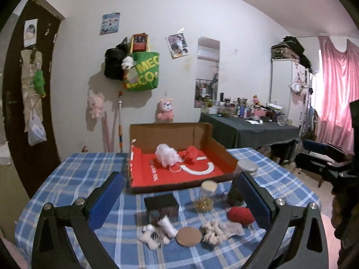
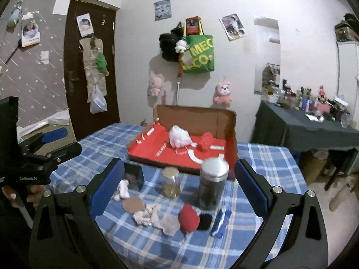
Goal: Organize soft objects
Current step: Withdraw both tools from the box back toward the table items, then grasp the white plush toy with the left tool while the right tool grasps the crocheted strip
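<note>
Beside the red plush ball [image 2: 188, 218], only the right wrist view shows a blue-white cloth [image 2: 220, 223].

dim, soft blur, fisheye-warped edges

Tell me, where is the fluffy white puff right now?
In both wrist views the fluffy white puff lies inside the cardboard box, on its red lining, just left of a red yarn bundle.
</note>
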A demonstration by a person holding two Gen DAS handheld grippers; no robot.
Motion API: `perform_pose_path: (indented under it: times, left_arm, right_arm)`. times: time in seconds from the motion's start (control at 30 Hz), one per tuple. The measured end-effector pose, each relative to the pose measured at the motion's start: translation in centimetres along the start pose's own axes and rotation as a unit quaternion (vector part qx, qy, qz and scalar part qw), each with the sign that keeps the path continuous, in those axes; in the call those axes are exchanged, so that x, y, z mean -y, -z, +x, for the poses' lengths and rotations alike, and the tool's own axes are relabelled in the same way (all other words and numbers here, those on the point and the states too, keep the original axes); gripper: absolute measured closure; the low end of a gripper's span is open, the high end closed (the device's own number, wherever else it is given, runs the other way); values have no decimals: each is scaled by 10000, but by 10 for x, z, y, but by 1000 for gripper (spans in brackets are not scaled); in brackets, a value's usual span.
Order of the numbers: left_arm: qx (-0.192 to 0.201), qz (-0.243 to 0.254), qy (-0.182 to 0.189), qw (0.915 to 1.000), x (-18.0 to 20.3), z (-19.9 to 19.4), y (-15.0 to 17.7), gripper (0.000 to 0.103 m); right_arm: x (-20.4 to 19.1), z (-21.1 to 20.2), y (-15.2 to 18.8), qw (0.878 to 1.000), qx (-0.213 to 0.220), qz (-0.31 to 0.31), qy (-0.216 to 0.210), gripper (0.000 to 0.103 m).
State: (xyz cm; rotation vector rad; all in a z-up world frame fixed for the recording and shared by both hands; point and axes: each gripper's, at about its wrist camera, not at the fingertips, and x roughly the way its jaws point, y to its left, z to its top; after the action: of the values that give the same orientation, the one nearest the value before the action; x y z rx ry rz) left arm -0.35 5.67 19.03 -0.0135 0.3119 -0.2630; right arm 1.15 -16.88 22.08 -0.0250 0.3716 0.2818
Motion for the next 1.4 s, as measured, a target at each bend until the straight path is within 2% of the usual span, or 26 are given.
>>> perform_pose_path:
  times: [0.17, 0.3, 0.67, 0.83, 1.03, 1.27, 1.4]
  left_arm:
    - [22, -176, -82, 9998, 5, 0, 31, 0]
    - [-125, -287, -152, 9994, 5, 9, 50, 0]
    - [-796, -444, -354, 9952, -8, 49, 95, 0]
    - [-1019, -483, -480, 9925, -18, 63, 106, 0]
    - [-1173, -488, -580, 9902, -30, 72, 111, 0]
    - [-1435, -334, -740, 9863, -46, 85, 114, 0]
    - [-1661, -239, -668, 9836, -54, 98, 115, 0]
  right_arm:
    - [-4, 13, 34, 9995, -78, -43, 312, 3]
    - [-5, 27, 61, 9985, -140, -86, 516, 3]
    - [-5, 72, 107, 9970, -635, -53, 446, 3]
    - [-8, 90, 119, 9956, -884, -36, 294, 3]
    - [-12, 100, 122, 9957, -930, 58, 6, 3]
    - [-24, 117, 117, 9923, -1044, 140, -647, 3]
    - [-33, 133, 118, 9881, -1215, 140, -930, 3]
